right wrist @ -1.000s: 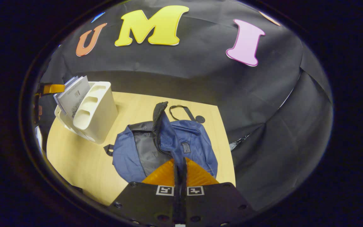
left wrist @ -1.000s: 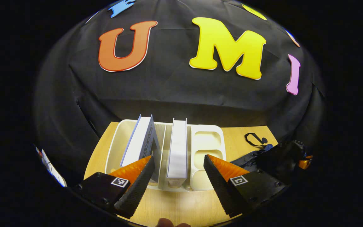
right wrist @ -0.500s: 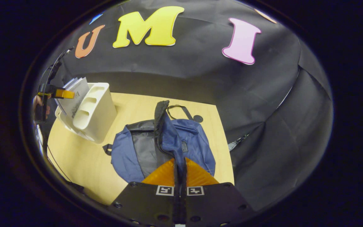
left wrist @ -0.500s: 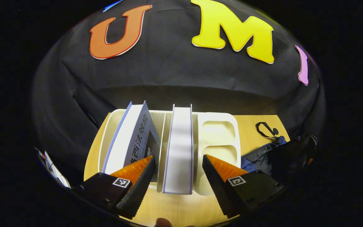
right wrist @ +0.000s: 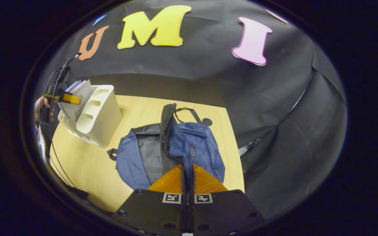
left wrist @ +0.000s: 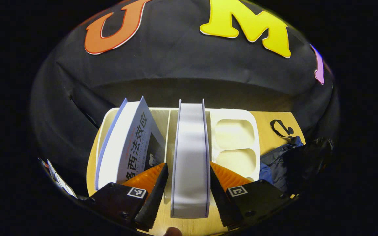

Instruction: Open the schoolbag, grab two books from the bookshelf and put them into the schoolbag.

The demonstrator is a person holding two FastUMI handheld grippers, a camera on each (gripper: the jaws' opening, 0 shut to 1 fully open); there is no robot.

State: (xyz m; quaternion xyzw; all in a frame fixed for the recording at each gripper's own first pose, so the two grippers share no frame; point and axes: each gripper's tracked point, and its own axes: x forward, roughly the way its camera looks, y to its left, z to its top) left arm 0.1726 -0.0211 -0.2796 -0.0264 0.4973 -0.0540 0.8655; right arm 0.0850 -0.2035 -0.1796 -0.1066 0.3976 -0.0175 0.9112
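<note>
schoolbag [left wrist: 276, 160] — partly hidden behind gripper.

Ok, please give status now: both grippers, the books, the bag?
Left gripper open, fingers either side of upright book in bookshelf. Right gripper shut on schoolbag flap, bag open. Leaning book beside, no obstruction.

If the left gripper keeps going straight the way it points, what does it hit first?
The left gripper straddles the upright middle book in the bookshelf. Straight on, that book slides deeper between the fingers and likely meets the gripper's body first; depth is unclear.
</note>
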